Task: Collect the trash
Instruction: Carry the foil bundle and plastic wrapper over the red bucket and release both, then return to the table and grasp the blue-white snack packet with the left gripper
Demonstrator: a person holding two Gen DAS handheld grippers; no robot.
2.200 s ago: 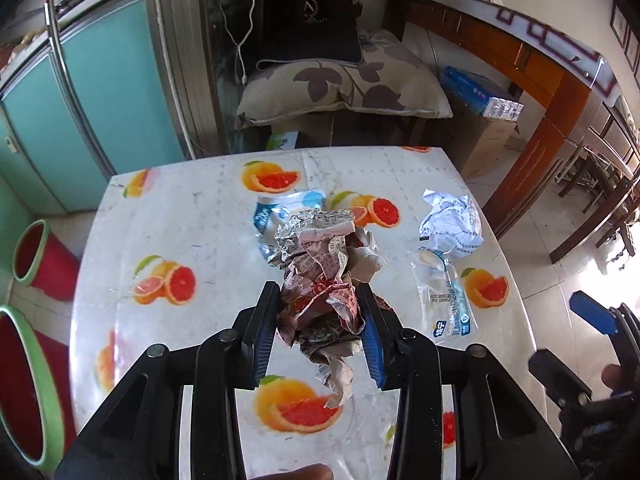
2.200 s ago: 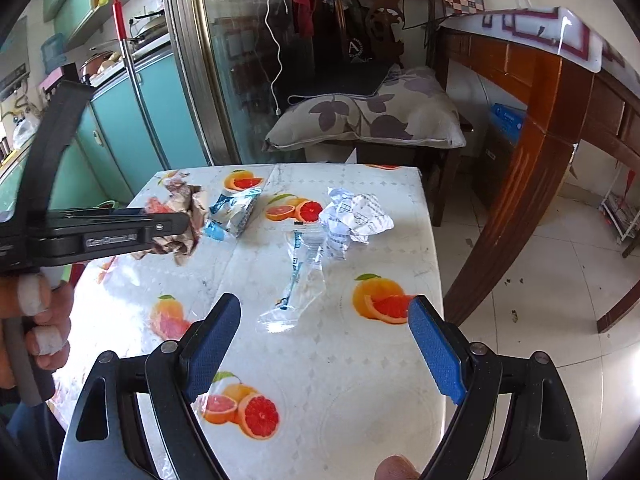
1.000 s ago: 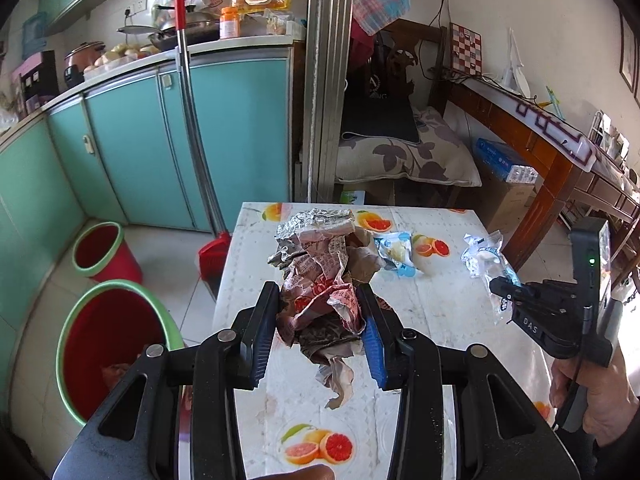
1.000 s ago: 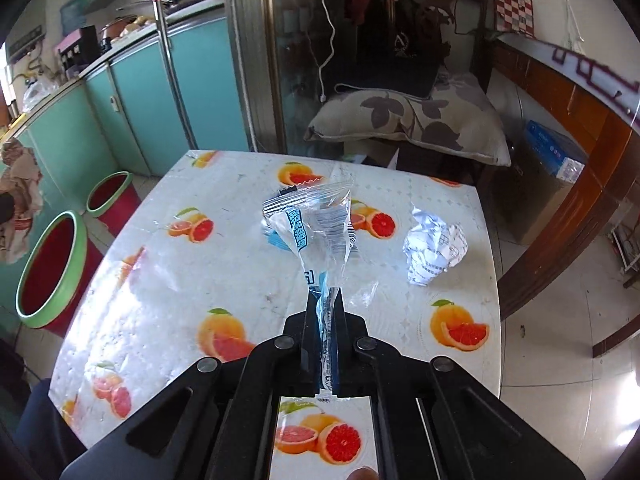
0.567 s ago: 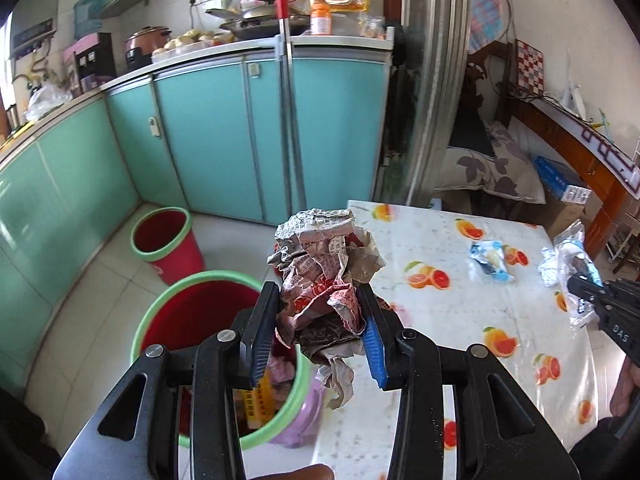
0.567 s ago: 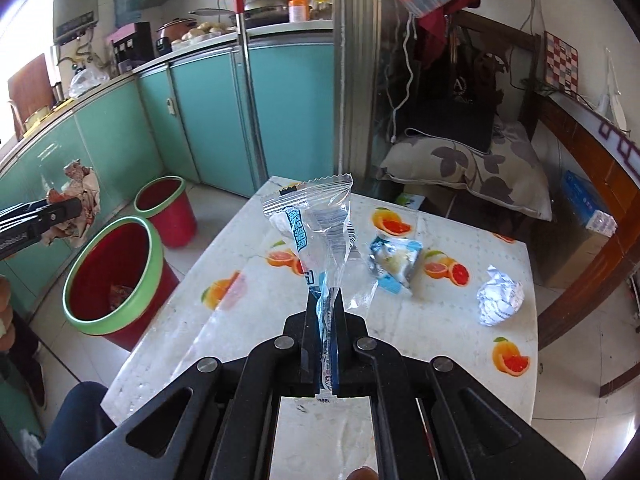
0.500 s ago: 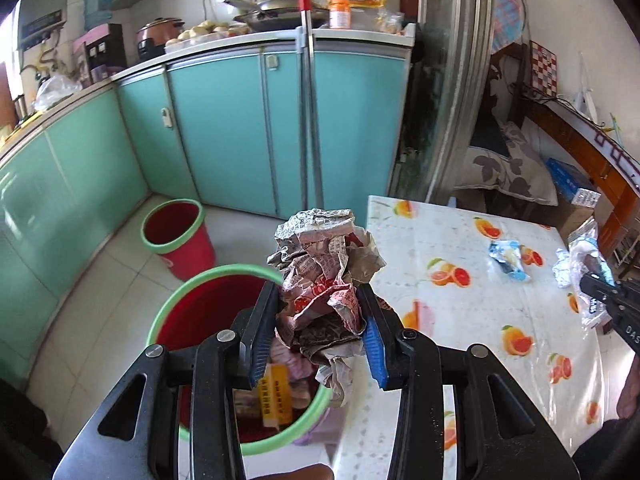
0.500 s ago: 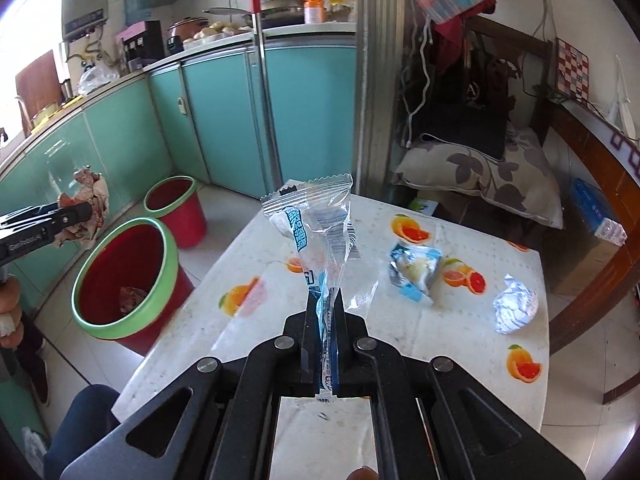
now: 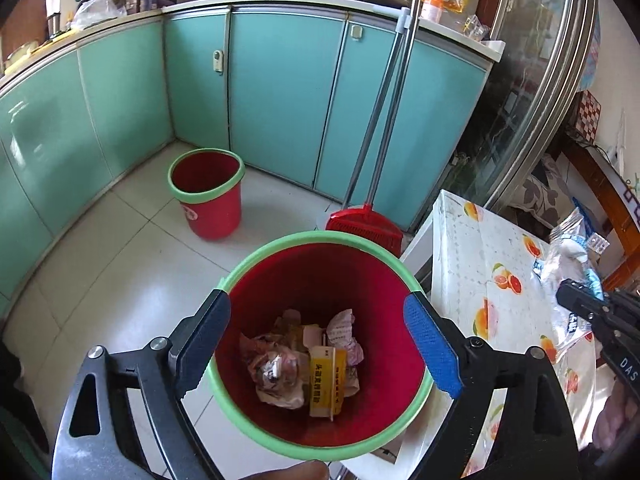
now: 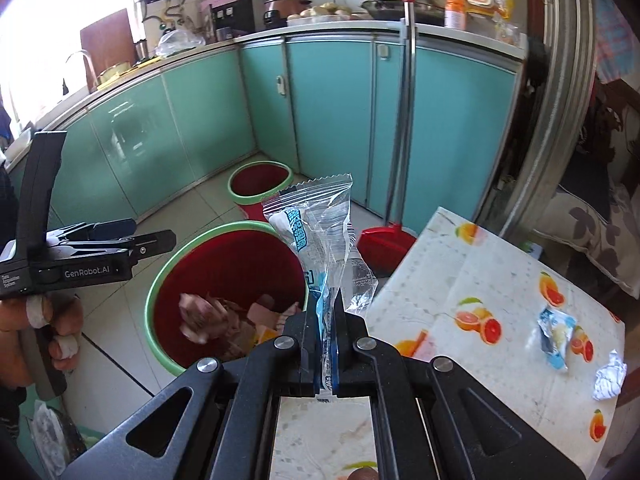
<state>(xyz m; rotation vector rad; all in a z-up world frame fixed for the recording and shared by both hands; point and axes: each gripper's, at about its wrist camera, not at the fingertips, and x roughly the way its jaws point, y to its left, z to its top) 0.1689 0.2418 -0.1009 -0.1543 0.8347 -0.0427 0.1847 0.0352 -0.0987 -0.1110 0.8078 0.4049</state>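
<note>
My left gripper (image 9: 316,340) is open and empty, held over the big red bin with a green rim (image 9: 320,238). The crumpled paper wad (image 9: 276,372) lies inside the bin among other trash. In the right wrist view the left gripper (image 10: 152,240) hangs above the same bin (image 10: 160,276). My right gripper (image 10: 325,320) is shut on a clear plastic wrapper with blue print (image 10: 316,220), held upright near the table's corner; it also shows in the left wrist view (image 9: 568,256). A blue-and-white wrapper (image 10: 554,334) and a foil ball (image 10: 608,376) lie on the table.
A smaller red bin (image 9: 206,196) stands by the teal cabinets (image 9: 280,92). A red dustpan with a long handle (image 9: 364,224) leans between the bin and the fruit-print table (image 9: 460,264). White floor tiles surround the bins.
My left gripper has opened over the big bin and the crumpled paper wad has dropped in. My right gripper has carried the clear wrapper closer to the bin.
</note>
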